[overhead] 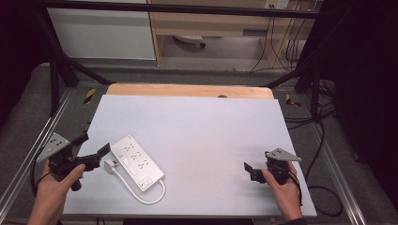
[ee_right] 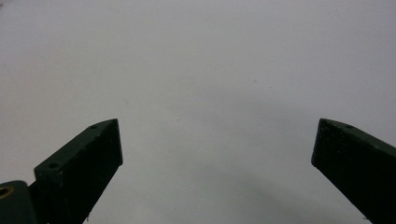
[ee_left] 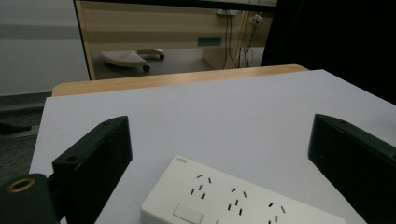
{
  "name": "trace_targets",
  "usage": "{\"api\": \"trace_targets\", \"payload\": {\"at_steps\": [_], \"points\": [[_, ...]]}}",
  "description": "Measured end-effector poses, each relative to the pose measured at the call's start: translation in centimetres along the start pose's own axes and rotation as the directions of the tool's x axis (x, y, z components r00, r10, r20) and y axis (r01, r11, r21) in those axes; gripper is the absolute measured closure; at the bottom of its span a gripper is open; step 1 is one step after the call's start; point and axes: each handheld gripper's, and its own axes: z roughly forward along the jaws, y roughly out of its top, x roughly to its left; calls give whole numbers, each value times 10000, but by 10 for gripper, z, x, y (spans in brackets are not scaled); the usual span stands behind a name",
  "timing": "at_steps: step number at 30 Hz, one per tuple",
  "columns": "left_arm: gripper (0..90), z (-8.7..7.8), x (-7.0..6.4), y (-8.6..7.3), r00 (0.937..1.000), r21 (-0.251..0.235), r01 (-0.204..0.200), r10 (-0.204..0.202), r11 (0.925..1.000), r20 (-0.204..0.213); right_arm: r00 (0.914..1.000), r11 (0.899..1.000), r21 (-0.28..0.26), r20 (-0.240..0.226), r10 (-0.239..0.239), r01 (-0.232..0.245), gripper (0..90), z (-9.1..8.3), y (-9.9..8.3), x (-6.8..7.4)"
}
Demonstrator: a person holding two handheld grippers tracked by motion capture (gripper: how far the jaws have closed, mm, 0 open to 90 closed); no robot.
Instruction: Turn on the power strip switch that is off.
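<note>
White power strip [overhead: 137,161] lying flat on the pale table [overhead: 202,126], toward the near left part, set at a slant with its long side running from upper left to lower right. Socket holes and a flat switch facing up. White cord [overhead: 141,192] leaving the near end, looping along the near side and ending in a plug [overhead: 110,165] just beside the strip's left edge.

Left hand-held gripper [overhead: 96,152] held in the left hand [overhead: 54,187] at the table's left edge, aimed at the strip, jaws spread wide, with the tips close to the strip's near left corner but not touching it. From the left gripper view, power strip [ee_left: 233,198] low in the middle between the two black jaws, both standing well apart on either side of it.

Right hand-held gripper [overhead: 249,169] held in the right hand [overhead: 284,192] near the table's right near corner, well apart from the strip, holding nothing. From the right gripper view, jaws open wide over bare table [ee_right: 201,93].

Wooden board edge [overhead: 187,90] along the table's far side.
</note>
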Motion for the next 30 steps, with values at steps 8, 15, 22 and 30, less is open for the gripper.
{"api": "trace_targets", "payload": {"at_steps": [8,15,22,30], "points": [[81,11,-1,4,9998,21,-190,190,9998,-7,10000,10000,39,12,19,-19,23,0,0,0],[91,21,0,6,10000,-110,-34,34,9999,-8,10000,10000,-76,-34,12,-13,23,-1,0,-1],[130,24,0,5,9999,-53,-145,145,9999,-10,10000,10000,-13,5,-48,48,23,0,0,-1],[223,31,-1,0,9991,429,-410,415,9982,-122,10000,10000,21,18,0,0,24,0,0,-1]]}}
